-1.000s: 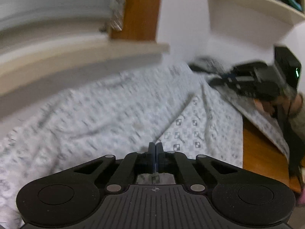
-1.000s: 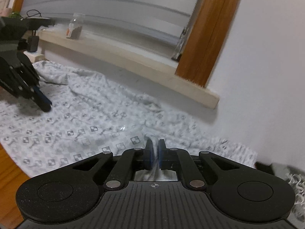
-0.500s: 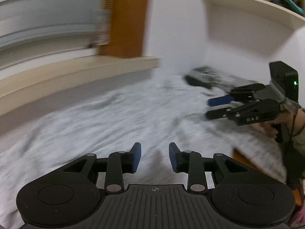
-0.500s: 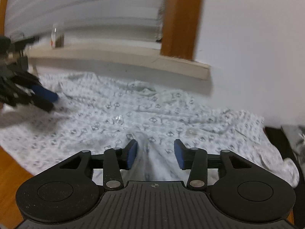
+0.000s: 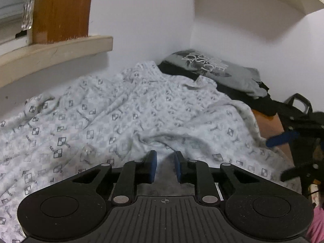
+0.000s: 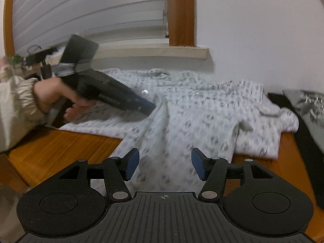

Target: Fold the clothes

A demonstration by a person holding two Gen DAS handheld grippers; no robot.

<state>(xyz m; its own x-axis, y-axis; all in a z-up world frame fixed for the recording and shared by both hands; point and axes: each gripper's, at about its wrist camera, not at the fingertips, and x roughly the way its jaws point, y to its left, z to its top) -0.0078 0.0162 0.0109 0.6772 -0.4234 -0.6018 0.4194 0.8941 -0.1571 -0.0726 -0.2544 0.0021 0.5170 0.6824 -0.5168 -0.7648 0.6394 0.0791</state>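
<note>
Left gripper [image 5: 164, 167] and right gripper [image 6: 165, 167] gape over shirt [image 6: 182, 121].

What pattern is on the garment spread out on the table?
The garment is pale grey-white with small dark checkered squares and logo marks; sharpest in the left wrist view.

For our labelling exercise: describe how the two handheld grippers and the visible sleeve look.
Both the left gripper and right gripper are matte black, with ribbed bodies, round side discs, silver pivot pins and blue finger pads. The left one carries grey tape under a black box. The sleeve is cream, gathered at the cuff.
</note>
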